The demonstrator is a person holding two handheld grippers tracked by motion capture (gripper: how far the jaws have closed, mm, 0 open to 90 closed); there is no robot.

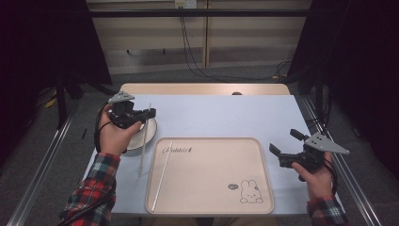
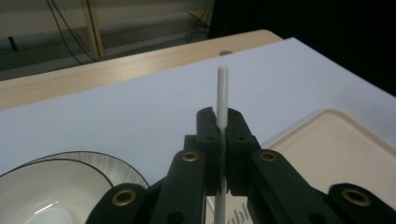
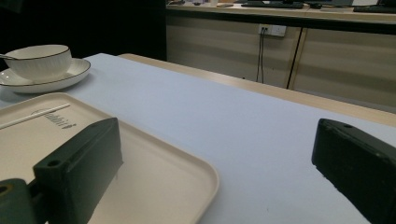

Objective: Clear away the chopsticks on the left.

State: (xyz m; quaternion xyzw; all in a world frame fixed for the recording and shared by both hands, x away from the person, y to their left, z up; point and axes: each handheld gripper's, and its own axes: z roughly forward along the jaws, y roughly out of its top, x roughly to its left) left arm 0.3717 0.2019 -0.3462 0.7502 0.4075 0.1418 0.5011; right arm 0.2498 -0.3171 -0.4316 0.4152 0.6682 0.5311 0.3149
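My left gripper (image 1: 151, 113) (image 2: 219, 115) is shut on a thin white stick (image 1: 145, 141) (image 2: 222, 91), held near its upper end. The stick hangs above the table between a saucer (image 1: 145, 135) and a beige tray (image 1: 211, 188). A second white stick (image 1: 162, 175) (image 3: 33, 116) lies along the tray's left side. In the left gripper view the saucer (image 2: 105, 163) is at the lower left and the tray (image 2: 345, 144) at the right. My right gripper (image 1: 283, 141) (image 3: 217, 140) stands open beside the tray's right edge, with nothing between its jaws.
A white bowl (image 3: 39, 59) sits on the gold-rimmed saucer (image 3: 70, 74) left of the tray (image 3: 187, 168). The tray has a rabbit drawing (image 1: 250, 192) at its near right corner. A pale blue mat (image 1: 226, 115) covers the wooden table (image 1: 202, 88).
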